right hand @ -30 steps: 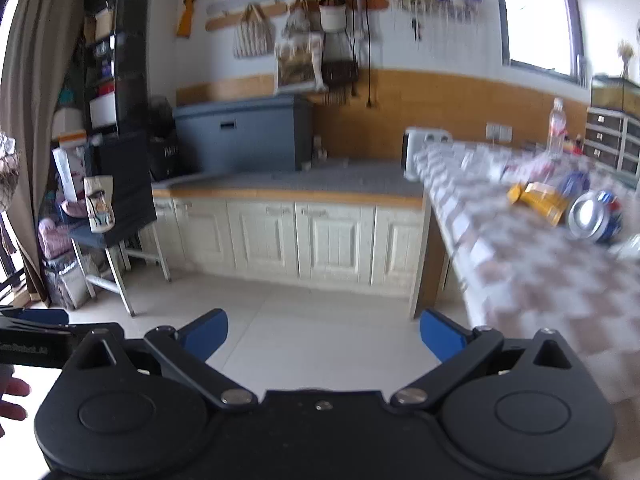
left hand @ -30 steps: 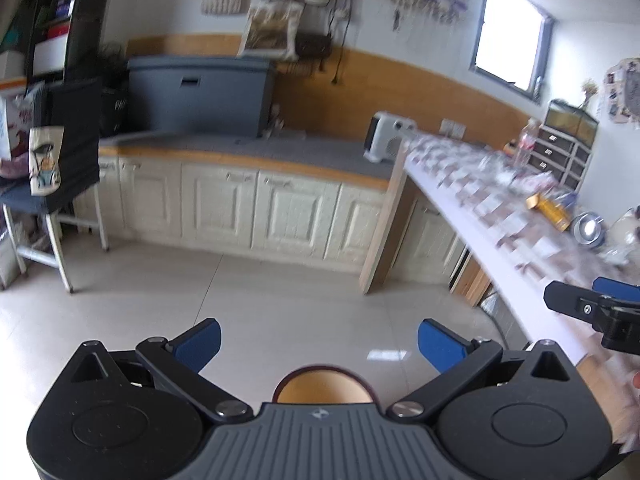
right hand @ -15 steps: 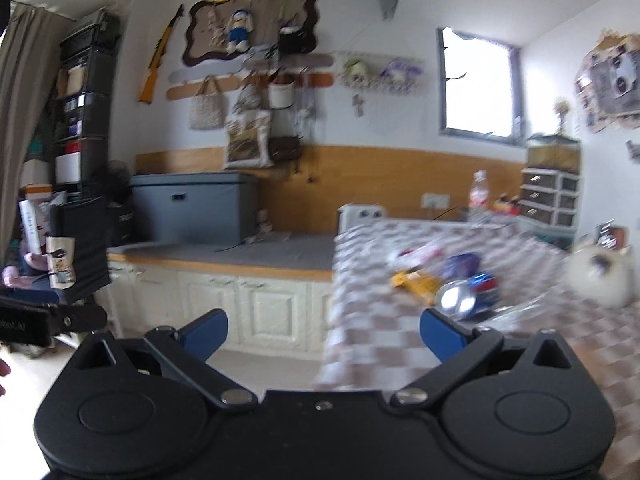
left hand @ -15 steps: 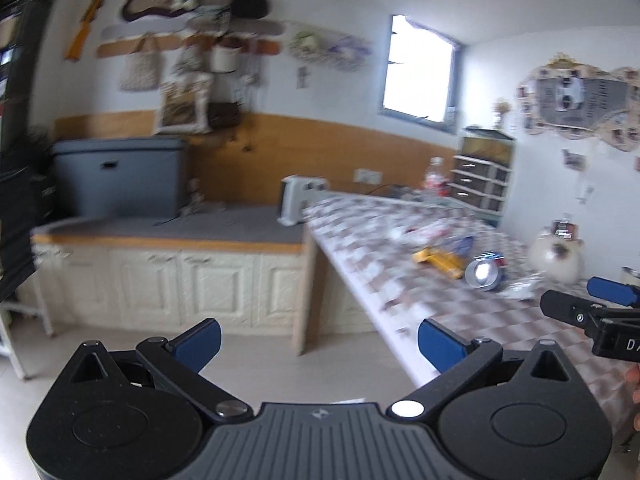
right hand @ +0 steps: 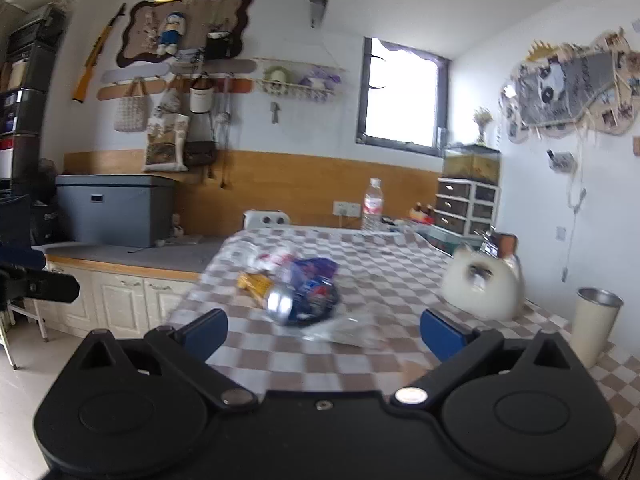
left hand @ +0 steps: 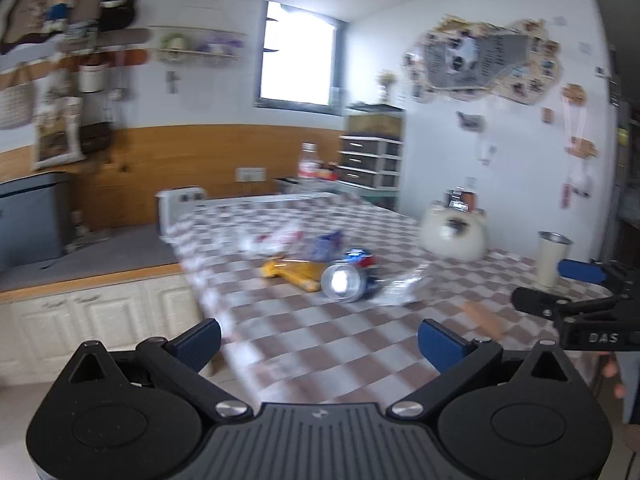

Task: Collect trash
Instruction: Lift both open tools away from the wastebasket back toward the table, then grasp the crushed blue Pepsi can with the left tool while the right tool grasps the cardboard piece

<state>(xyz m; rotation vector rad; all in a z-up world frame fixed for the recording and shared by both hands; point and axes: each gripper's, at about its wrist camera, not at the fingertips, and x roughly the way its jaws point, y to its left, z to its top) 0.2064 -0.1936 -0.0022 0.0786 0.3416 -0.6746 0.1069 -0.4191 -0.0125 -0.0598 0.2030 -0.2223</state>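
Trash lies in a cluster on the checkered table (left hand: 320, 336): a blue drink can (left hand: 347, 281) on its side, a yellow wrapper (left hand: 294, 271), a blue wrapper (left hand: 326, 243), clear plastic film (left hand: 404, 286) and a white wrapper (left hand: 276, 238). The can also shows in the right wrist view (right hand: 300, 301), with the yellow wrapper (right hand: 252, 283) beside it. My left gripper (left hand: 320, 338) is open and empty, short of the trash. My right gripper (right hand: 324, 328) is open and empty, just short of the can; it also shows at the right edge of the left wrist view (left hand: 560, 286).
A white round kettle-like pot (right hand: 482, 290) and a cream steel cup (right hand: 594, 326) stand on the table's right side. A water bottle (right hand: 372, 205) and small drawers (right hand: 466, 205) stand at the far end. Cabinets (right hand: 124, 304) and a grey box (right hand: 114, 210) are left.
Both grippers have swung right from the floor and cabinets toward the table and come closer to the trash. Both stay open and empty.
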